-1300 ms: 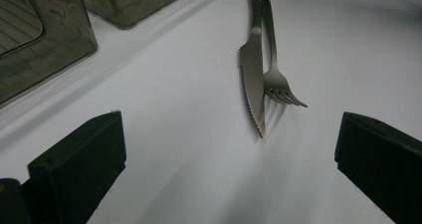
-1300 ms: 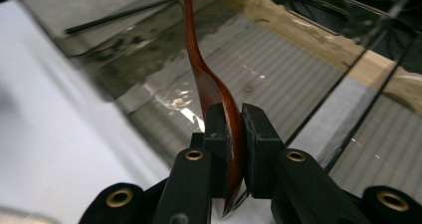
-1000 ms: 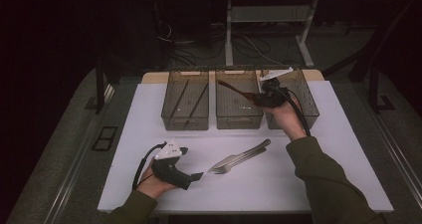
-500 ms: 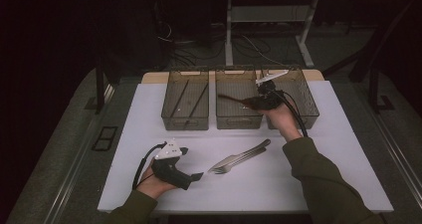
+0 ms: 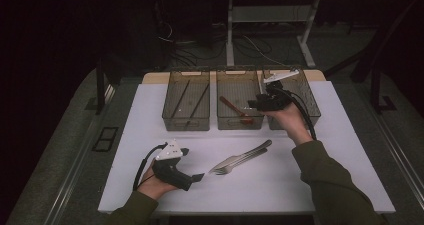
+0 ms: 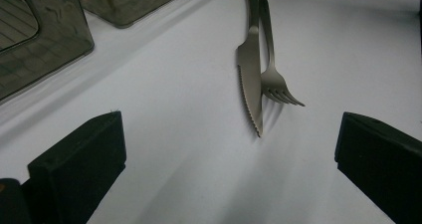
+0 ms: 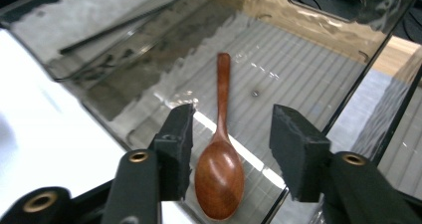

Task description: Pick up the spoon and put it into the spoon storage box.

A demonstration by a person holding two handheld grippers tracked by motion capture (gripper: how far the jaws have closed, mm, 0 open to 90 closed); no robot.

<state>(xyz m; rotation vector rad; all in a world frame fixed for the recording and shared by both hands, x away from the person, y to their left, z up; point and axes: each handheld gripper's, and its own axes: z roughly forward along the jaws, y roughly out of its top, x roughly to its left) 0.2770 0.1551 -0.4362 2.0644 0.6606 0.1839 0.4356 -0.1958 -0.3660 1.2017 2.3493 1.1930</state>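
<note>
The right gripper (image 7: 231, 149), jaws just spreading, released the spoon (image 7: 220, 176) into the middle bin (image 5: 240, 124); best withdrawn straight up; left gripper (image 6: 229, 174), jaws spread, faced the knife (image 6: 250, 69) before that bin.

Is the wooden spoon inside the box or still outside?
Inside. The wooden spoon lies flat on the middle bin's ribbed floor, free between the open right gripper.

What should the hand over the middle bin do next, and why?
Probably lift the right gripper up and away from the middle bin. Its fingers have just been opening and stand apart, and the wooden spoon lies on the bin's floor. A knife and fork wait on the table.
</note>
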